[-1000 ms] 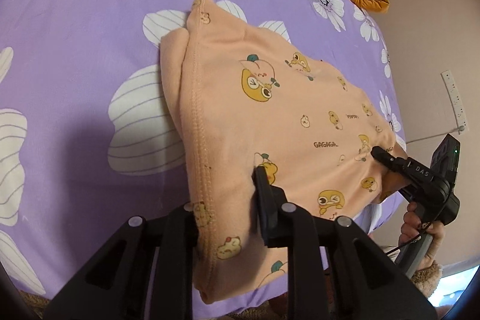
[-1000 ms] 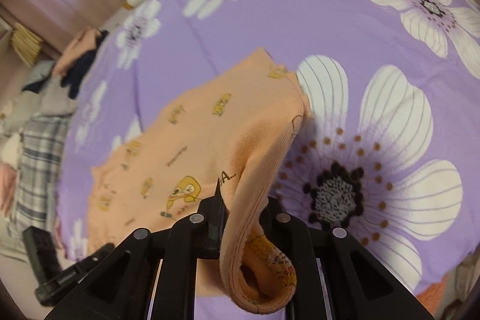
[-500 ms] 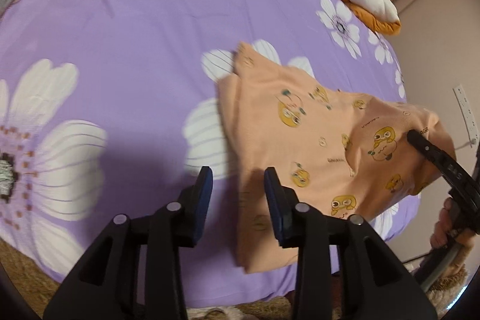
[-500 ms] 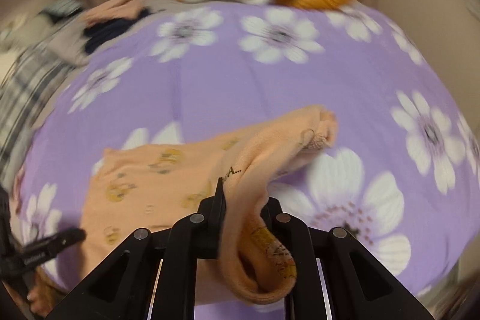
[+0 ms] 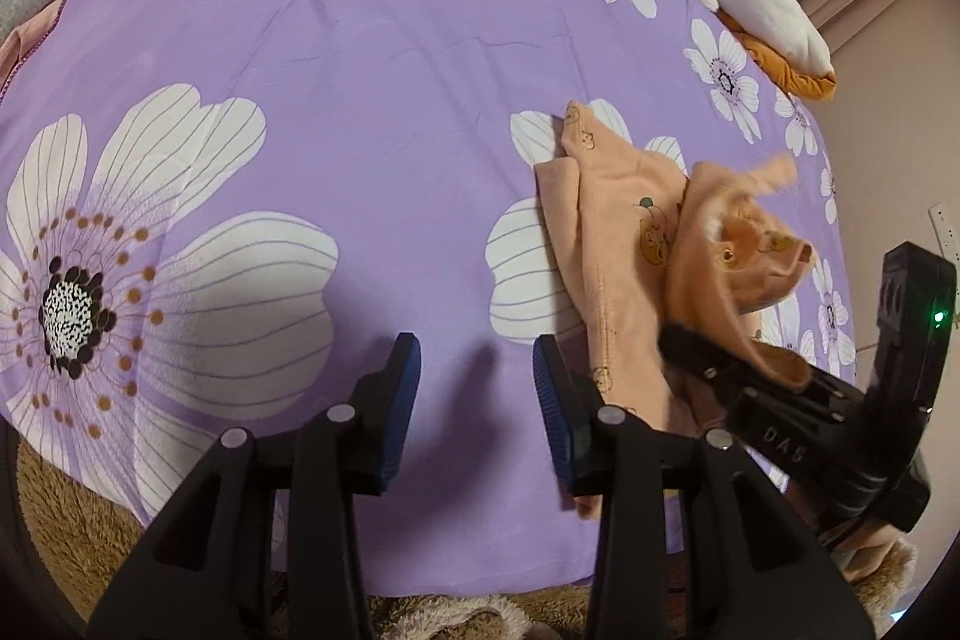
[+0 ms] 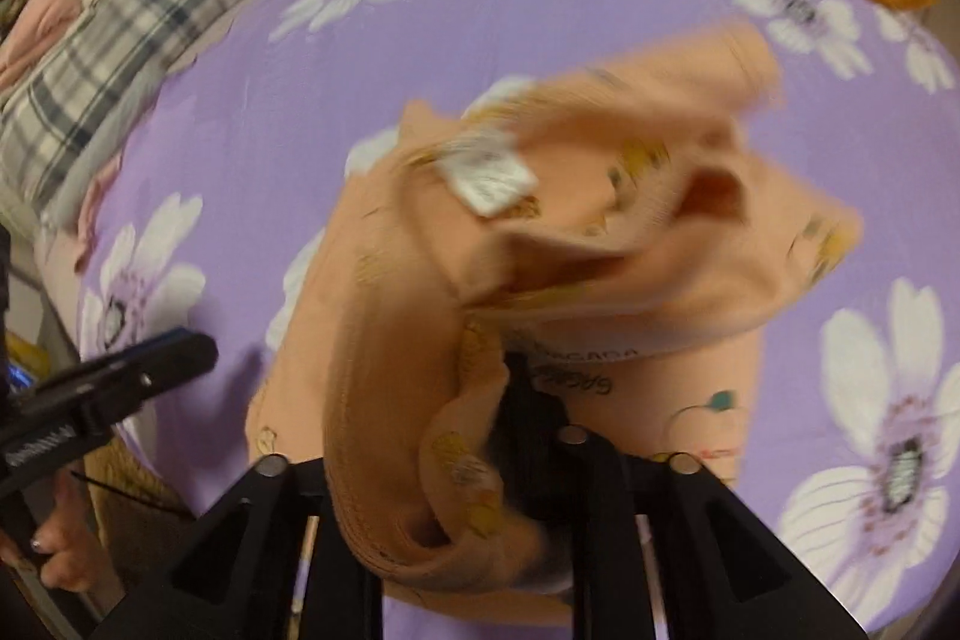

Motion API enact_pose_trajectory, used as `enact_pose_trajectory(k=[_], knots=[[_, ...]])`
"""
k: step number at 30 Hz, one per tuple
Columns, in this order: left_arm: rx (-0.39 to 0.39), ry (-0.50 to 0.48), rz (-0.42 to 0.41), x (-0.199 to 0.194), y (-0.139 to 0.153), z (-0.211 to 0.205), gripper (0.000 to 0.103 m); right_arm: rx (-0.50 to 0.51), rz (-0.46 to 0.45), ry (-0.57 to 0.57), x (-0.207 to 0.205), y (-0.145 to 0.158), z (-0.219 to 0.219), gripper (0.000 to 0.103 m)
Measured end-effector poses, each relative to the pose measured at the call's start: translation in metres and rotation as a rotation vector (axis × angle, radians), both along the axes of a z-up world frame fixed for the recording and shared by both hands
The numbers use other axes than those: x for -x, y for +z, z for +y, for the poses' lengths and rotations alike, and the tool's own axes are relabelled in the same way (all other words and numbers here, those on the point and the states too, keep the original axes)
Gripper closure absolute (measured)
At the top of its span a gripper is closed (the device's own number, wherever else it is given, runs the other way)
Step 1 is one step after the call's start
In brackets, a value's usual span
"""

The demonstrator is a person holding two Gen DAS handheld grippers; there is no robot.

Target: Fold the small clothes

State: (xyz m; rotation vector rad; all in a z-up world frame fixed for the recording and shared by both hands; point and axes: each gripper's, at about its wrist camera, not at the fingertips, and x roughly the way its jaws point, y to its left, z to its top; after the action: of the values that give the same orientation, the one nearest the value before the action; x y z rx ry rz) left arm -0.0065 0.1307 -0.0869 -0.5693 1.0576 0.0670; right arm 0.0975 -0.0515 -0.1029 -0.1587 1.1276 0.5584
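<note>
- Two views, left wrist first: left gripper (image 5: 477, 388) hangs over bare purple sheet with large white flowers (image 5: 360, 70). Blue-padded jaws stand apart with nothing between them. They have just been opening.
- Peach cotton child's garment with yellow cartoon prints (image 5: 624, 232) lies at right on the sheet, its near half lifted and doubled over. Right gripper (image 5: 690, 349) carries that half across, likely to make the fold.
- Against a second ago: the left jaws then pinched the garment's hem; now they are clear of it, off to its left.
- Right wrist view: cloth (image 6: 540, 250) drapes thickly over the right gripper's (image 6: 456, 460) jaws, bunched and blurred, white care label facing up. Jaws have just been opening. Whether the pads still pinch the cloth cannot be told, fabric hides them.
- Earlier the garment lay mostly flat with one edge held; now its free half is airborne above the flat part.
- Folded plaid and dark clothes (image 6: 120, 16) wait far left.
</note>
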Motion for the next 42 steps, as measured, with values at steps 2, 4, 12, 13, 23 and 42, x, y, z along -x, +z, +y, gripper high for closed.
enact_pose_trajectory(k=[2,4,12,13,23,42], knots=[[0.000,-0.005,0.000,0.000,0.001,-0.002,0.060,-0.054,0.015,0.006,0.002,0.005,-0.005,0.067],[-0.001,-0.013,-0.007,-0.001,0.003,-0.004,0.058,-0.117,0.043,0.009,0.003,0.012,-0.012,0.051],[0.022,-0.041,-0.031,-0.010,0.013,-0.011,0.057,-0.269,-0.009,-0.017,0.023,0.054,-0.049,0.040],[0.024,-0.047,-0.039,-0.010,0.016,-0.012,0.057,-0.286,-0.016,-0.025,0.025,0.057,-0.055,0.040],[0.073,-0.231,-0.156,-0.027,0.044,-0.059,0.042,-0.253,-0.020,-0.199,0.016,0.036,-0.099,0.040],[0.088,-0.315,-0.047,-0.010,0.006,-0.082,0.094,-0.287,0.008,-0.219,0.006,0.033,-0.116,0.040]])
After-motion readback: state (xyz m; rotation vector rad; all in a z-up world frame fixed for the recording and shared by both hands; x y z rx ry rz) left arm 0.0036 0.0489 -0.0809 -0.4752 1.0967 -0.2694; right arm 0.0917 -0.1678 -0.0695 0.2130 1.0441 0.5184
